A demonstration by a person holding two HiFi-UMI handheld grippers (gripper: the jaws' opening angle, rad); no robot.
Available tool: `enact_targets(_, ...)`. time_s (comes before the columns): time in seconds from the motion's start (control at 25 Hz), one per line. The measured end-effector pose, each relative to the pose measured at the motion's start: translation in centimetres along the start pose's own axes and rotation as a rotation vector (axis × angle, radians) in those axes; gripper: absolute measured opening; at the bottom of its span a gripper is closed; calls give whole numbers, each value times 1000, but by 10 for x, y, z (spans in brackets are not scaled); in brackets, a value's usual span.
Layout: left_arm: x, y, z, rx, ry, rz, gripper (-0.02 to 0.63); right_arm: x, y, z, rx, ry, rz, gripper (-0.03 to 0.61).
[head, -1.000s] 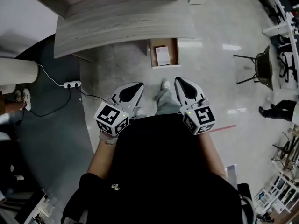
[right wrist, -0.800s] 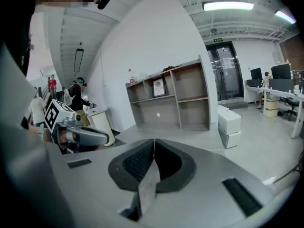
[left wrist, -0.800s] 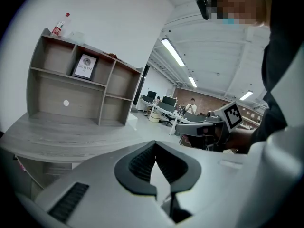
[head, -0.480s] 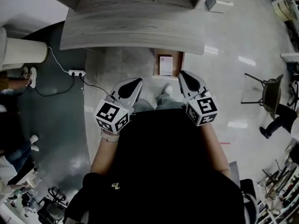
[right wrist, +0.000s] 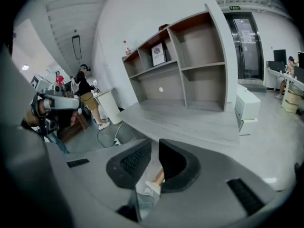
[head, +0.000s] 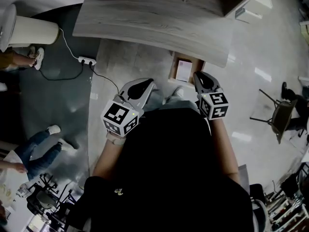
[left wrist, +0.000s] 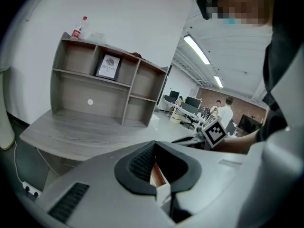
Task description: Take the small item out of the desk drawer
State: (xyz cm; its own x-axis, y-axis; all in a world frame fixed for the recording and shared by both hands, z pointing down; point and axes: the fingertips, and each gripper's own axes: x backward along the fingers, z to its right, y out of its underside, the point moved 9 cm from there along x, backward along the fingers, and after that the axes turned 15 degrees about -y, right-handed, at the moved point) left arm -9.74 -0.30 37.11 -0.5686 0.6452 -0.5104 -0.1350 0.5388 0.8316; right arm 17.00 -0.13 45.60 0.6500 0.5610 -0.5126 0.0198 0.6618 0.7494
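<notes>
Inside wooden drawer (head: pixel 172 67), flat white item (head: pixel 183 70)

left gripper (head: pixel 143 82): centre-left of frame, pointing up-frame, jaws together, empty
right gripper (head: pixel 200 75): centre-right, jaws just cracking open a sliver, nothing between
arms (head: pixel 223 144): bent, close in

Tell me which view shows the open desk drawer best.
The head view: it looks straight down into the open drawer below the desk, with a white item inside. Each gripper view shows at most a brown sliver through its jaws, too little to identify.
</notes>
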Motion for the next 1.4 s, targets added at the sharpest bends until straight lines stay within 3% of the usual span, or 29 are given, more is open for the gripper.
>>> enact_targets(0.48,10,7,-76,6,-42,-41,9,-97,53,36,-157,49,-183,184)
enact_targets(0.72,25,21,-110,21,-73,-82,9,-141,86,54,-227,145,-270,265)
enact_targets(1.0,32,39,-129,12,-90,-130,9,-174,130,83,-276,269,-343,328)
enact_targets(1.4,37,62,-134,27,-120,-204,9,-198,166,122,-344,383,-387,387)
